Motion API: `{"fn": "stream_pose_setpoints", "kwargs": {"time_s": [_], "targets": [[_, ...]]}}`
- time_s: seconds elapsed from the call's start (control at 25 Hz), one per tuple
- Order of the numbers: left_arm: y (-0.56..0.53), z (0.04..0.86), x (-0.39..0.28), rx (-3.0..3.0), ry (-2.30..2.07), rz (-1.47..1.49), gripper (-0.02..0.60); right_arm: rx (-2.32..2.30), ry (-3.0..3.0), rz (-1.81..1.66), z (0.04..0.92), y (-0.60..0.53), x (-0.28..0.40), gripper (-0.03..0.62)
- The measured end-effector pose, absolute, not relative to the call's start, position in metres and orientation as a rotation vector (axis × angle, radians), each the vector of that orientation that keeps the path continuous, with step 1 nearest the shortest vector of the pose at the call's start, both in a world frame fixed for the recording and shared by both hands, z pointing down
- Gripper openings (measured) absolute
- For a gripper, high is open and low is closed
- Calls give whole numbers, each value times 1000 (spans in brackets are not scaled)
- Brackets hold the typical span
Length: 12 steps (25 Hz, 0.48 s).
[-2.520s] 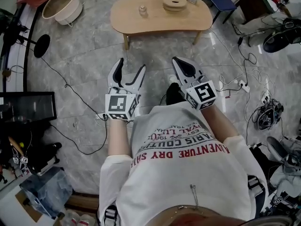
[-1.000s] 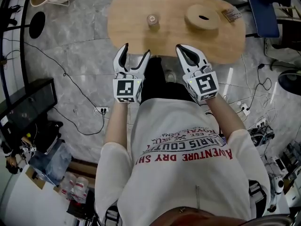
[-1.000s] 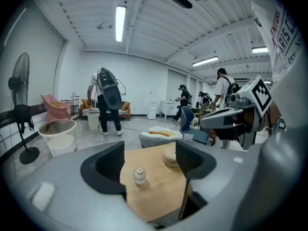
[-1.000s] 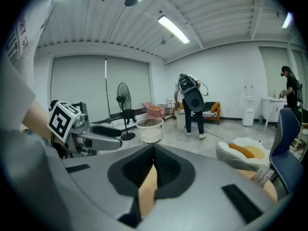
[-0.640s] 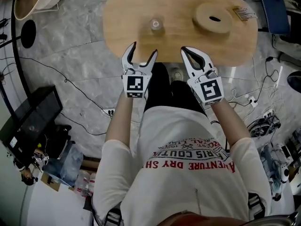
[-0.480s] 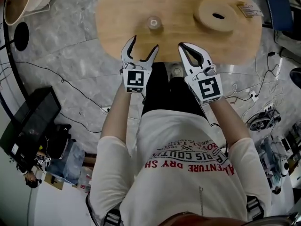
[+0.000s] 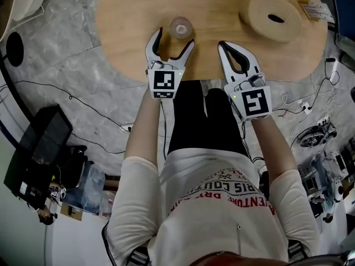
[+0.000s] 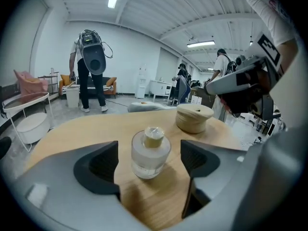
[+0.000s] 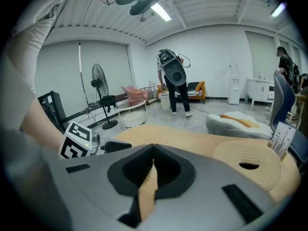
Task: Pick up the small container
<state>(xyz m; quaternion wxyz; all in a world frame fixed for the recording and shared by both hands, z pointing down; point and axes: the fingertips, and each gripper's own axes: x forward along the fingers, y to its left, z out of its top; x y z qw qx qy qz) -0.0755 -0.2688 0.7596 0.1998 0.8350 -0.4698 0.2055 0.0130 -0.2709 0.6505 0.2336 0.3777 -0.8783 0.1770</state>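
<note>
nearest the head camera, at the bottom of the frame, is the person's white t-shirt with red lettering [image 7: 222, 204], with bare forearms reaching up the picture. the right gripper [image 9: 154, 148] has its jaws pressed together with nothing between them, over the near edge of the light wooden oval table [image 7: 222, 15]. the left gripper [image 7: 175, 37] is a little further in, its jaws wide and opening. the small frosted clear round container with a tan stopper [image 8: 150, 153] stands upright on the table between its tips, with a gap on either side and no pad touching it.

the left gripper view shows the container best: a squat cloudy body, a narrower cork-coloured cap and a clearer band at the base. the head view shows it only from above, as a pale ring at upper centre. the right gripper view does not show it, only the other gripper's marker cube at its left edge.

further back on the table lies a round pale wooden disc with a dark slot [image 7: 260, 15], at upper right in the head view.

only the head view shows the grey marbled floor with black cables [image 7: 83, 101]. only the gripper views show the room beyond, with a standing person carrying a grey device on the back [image 8: 91, 66].
</note>
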Motion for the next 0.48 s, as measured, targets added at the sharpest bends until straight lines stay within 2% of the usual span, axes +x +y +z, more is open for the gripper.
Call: {"fn": "stream_pose_setpoints", "kwargs": {"time_s": [0.24,0.48], "targets": [[-280,787,-63,2395,-1341,604,396,1075,-2394,427,675,-292,28,-3],[-298,803,-61,2379,-1431,617,388,1120,-2389,529,693,-292,28,-3]]}}
